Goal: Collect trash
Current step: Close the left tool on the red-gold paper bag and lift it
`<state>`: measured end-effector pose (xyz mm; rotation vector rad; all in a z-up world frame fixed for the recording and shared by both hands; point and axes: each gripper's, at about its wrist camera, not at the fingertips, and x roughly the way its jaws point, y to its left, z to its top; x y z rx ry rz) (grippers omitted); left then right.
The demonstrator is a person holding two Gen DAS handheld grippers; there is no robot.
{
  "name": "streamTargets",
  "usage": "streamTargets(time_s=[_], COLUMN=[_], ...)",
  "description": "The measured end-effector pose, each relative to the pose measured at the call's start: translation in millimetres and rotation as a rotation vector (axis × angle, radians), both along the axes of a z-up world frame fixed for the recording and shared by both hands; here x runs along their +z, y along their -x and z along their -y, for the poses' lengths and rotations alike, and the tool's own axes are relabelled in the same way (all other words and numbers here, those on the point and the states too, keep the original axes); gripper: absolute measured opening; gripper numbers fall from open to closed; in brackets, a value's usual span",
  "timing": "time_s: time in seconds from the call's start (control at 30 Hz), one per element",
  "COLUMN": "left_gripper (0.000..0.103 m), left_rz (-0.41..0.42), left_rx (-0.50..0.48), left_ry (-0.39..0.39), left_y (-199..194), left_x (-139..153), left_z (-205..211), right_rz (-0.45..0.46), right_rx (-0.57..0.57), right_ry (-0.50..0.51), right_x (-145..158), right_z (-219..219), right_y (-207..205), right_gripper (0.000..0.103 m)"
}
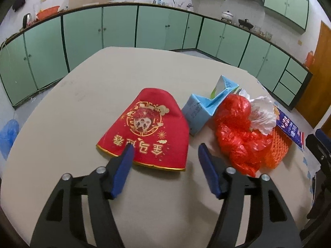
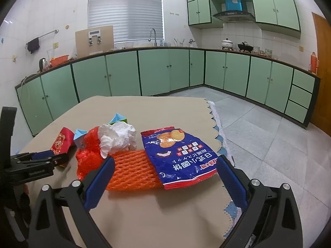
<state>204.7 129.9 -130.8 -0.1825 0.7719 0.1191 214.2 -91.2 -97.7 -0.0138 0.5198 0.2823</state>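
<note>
- Left tool (image 1: 164, 152): spread wide, low over tabletop (image 1: 86, 103), tips at red pouch (image 1: 148, 131).
- Right tool (image 2: 165, 162): spread wide, flanking orange foam net (image 2: 132, 170) and blue snack bag (image 2: 179, 157).

Even, soft indoor light, moderately bright. Daylight glowing through white slatted window blind (image 2: 125, 12). Faint shadows under crumpled trash on beige tabletop (image 2: 149, 212). Heavy fisheye bending of pale green cabinet fronts (image 1: 115, 28); black vignette in corners. Sharp centre, slight softness toward edges.
</note>
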Motion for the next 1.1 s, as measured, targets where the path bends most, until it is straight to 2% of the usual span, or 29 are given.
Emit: streamTargets(time_s=[0.3,0.47,0.8,0.87,0.9,0.97,1.0,1.03,1.07,1.1], left_gripper=[0.079,0.080,0.085,0.080,0.074,0.057,0.043,0.035,0.033,0.026], left_rz=[0.040,-0.011,-0.047,-0.040,-0.036,-0.026,-0.022,-0.021,-0.015,-0.002], left_rx=[0.057,0.096,0.045,0.030,0.025,0.012,0.003,0.000,-0.004,-0.007], left_ry=[0.004,0.036,0.106,0.103,0.108,0.117,0.123,0.118,0.110,0.111], left_y=[11.6,7.8,-0.7,-2.1,-3.2,-5.9,-7.3,-8.7,-9.8,-10.1], left_x=[18.7,8.7,-5.2,-5.5,-5.5,-4.7,-3.9,-3.3,-2.5,-1.7], left_z=[-14.8,-35.4,-43.2,-37.3,-35.2,-28.5,-24.8,-20.1,-15.8,-13.6], right_rz=[0.003,0.008,0.011,0.008,0.006,0.003,0.002,0.003,0.004,0.006], right_rx=[0.003,0.009,0.012,0.007,0.005,0.000,-0.002,-0.002,-0.003,-0.003], right_ry=[0.004,0.009,0.020,0.019,0.018,0.018,0.016,0.015,0.016,0.016], right_x=[1.0,0.9,-0.2,-1.2,-2.1,-3.3,-3.6,-3.6,-3.5,-3.2], right_z=[-1.4,-3.3,-8.4,-8.5,-8.4,-8.5,-8.5,-8.4,-8.5,-8.6], right_y=[0.1,0.5,2.2,2.5,2.5,2.7,2.8,3.0,3.6,3.9], right_gripper=[0.096,0.096,0.096,0.096,0.096,0.096,0.096,0.096,0.096,0.096])
